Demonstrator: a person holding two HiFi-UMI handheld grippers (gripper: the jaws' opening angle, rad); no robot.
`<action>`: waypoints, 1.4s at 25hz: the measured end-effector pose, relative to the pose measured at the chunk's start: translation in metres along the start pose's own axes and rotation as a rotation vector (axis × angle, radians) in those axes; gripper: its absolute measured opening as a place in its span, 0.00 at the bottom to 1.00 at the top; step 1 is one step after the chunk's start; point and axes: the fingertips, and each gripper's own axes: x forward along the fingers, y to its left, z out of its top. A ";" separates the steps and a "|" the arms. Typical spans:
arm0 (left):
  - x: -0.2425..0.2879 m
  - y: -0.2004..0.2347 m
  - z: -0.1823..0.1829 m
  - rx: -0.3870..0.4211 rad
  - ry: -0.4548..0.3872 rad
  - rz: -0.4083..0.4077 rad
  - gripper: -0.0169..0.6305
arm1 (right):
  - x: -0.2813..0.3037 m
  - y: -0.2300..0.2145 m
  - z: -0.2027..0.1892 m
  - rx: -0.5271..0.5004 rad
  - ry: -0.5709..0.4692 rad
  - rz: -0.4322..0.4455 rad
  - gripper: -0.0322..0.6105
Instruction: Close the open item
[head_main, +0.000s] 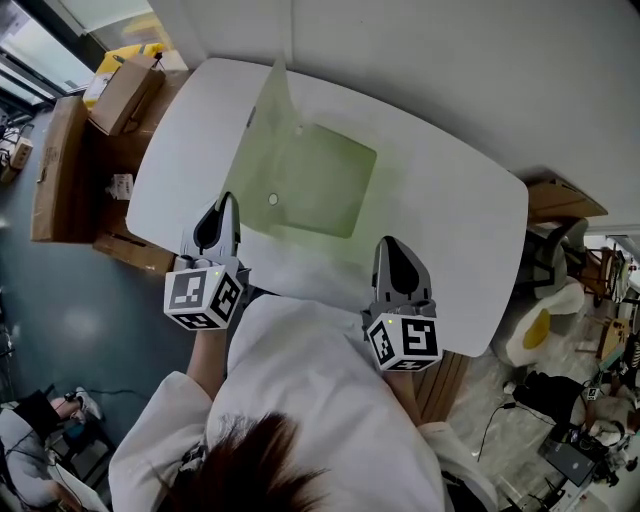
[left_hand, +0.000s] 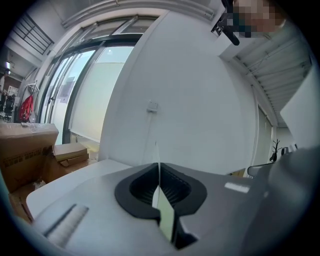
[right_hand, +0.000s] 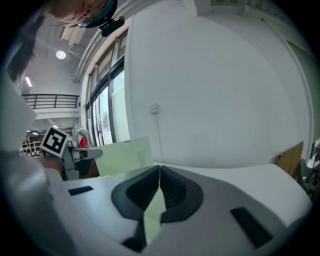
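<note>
One pale green see-through folder (head_main: 310, 180) lies open in the middle of the white counter (head_main: 450, 230). One leaf is flat on the top, and the other stands up at the far left, tapering to a point. A single small round snap (head_main: 272, 199) sits on the flat leaf near its left edge. There are two grippers, each with one marker cube, and both are at the near side of the folder. The left gripper (head_main: 228, 200) has its fingers pressed together on a thin green sheet of the folder. In the left gripper view this sheet shows edge-on, rising just past the fingertips. The right gripper (head_main: 385, 243) is at the folder's near right corner with its fingers closed too. A strip of the same green sheet shows between them in the right gripper view. The near part of the folder is so faint against the white counter in the head view that its edge is hard to trace. Which leaf each gripper holds cannot be told for certain. Beyond the counter's left end are several cardboard boxes (head_main: 125, 92), and at least three can be counted. Some are cut off by the frame or stacked so they partly hide each other. The person's white sleeves and dark hair cover the near edge of the counter.
</note>
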 end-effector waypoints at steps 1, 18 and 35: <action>0.000 -0.002 0.000 0.002 -0.001 -0.005 0.04 | 0.000 0.000 0.000 0.000 0.001 0.000 0.07; 0.003 -0.021 -0.004 0.028 0.002 -0.065 0.04 | 0.003 0.010 -0.004 -0.009 0.015 0.020 0.07; 0.002 -0.034 -0.009 0.075 0.024 -0.089 0.04 | 0.000 0.009 -0.001 0.009 -0.009 0.019 0.07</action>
